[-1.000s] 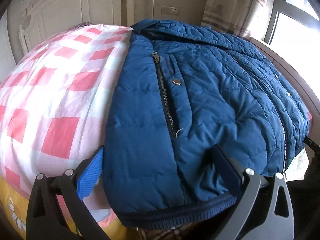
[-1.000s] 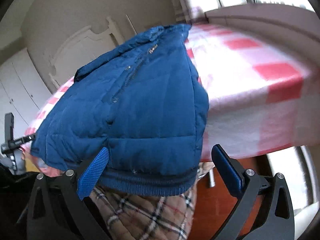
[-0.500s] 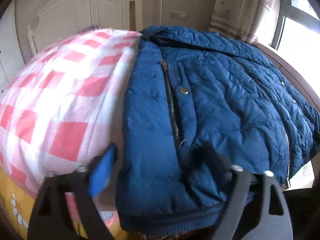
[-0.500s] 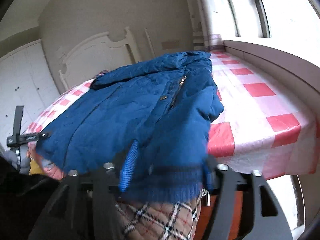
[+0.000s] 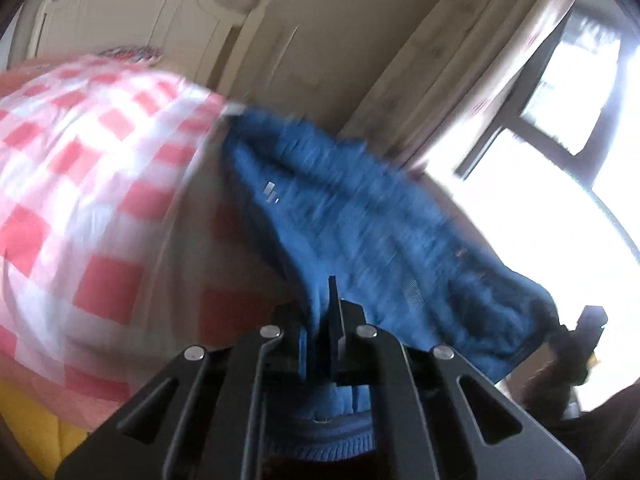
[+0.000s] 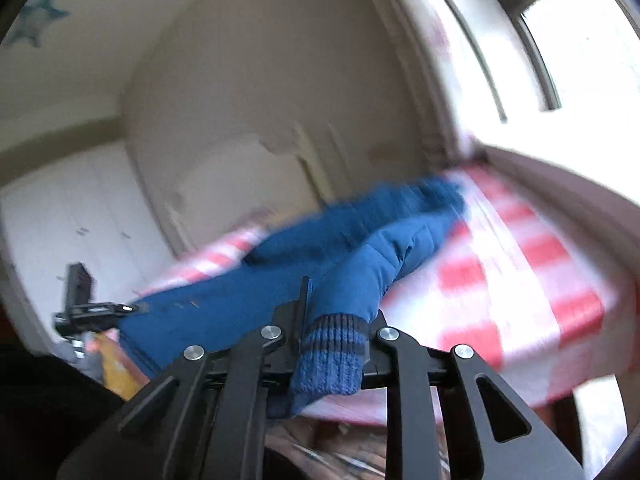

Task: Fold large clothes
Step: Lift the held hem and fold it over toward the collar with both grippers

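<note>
Between the closed fingers of the left gripper [image 5: 320, 344] sits the lower edge of one blue padded jacket [image 5: 360, 216], and the right gripper [image 6: 332, 340] is clamped on its ribbed hem [image 6: 332, 356]. The jacket runs lengthwise away from both grippers toward the white headboard [image 5: 120, 4], collar end farthest, over a red-and-white checked bedspread [image 5: 80, 200]. Only the left view shows the right gripper at the hem's far corner; only the right view shows a white wardrobe [image 6: 60, 208]. Both frames are motion-blurred.
</note>
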Tool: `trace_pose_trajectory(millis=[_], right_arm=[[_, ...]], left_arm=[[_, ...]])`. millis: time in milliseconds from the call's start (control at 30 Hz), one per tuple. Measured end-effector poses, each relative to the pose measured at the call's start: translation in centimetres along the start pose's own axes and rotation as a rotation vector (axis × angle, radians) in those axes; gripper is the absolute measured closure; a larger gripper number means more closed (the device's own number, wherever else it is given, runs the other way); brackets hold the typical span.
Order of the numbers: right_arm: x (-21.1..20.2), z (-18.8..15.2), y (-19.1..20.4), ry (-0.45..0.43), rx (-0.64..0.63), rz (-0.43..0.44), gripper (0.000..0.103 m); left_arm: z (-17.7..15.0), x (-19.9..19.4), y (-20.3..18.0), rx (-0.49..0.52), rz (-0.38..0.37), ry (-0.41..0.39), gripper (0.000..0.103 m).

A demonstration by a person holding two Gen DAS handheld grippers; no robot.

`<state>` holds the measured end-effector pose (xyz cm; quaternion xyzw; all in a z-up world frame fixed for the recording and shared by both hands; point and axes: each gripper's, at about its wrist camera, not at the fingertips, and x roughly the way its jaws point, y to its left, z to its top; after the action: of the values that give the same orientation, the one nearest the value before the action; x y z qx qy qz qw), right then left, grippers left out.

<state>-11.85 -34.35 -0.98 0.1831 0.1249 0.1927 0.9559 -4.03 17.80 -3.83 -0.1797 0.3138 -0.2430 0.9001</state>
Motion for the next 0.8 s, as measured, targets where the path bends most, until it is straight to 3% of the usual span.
trace_pose_trajectory(millis=[133,233,367,533,600,733,800], right_arm=[[-3.8,3.3,3.0,-0.117,-0.059,0.089,0.082],[-5.2,6.0,4.0,-0.185,-0.082,0.095,0.082],[-2.4,8.6,2.7,-0.158,-0.069,0.046,0.082],[8.1,10.7,-3.7,-0.004,0.082,-0.040,0.082],[13.6,10.8,-7.5,0.080,0.144,-0.103,0.081],[22.0,8.8,-14.4,0.285,0.329,-0.232,0.077],[24.7,7.6,-16.9,0.389,0.392,-0.262,0.067]], left_arm=[[2.2,-6.2,-0.9,-0.039,-0.134,-0.137,0.097],[3.6,-10.3,-1.6,-0.037,-0.202,-0.243,0.096],[6.5,-10.3,-2.3,-0.054,-0.258,-0.275,0.094],[12.7,-0.5,-2.0,-0.103,-0.152,-0.170,0.092],[15.0,5.8,-0.1,-0.167,-0.081,-0.098,0.089],[16.7,16.5,5.2,-0.308,0.038,0.058,0.080],[16.4,21.2,8.3,-0.381,0.084,0.144,0.072]])
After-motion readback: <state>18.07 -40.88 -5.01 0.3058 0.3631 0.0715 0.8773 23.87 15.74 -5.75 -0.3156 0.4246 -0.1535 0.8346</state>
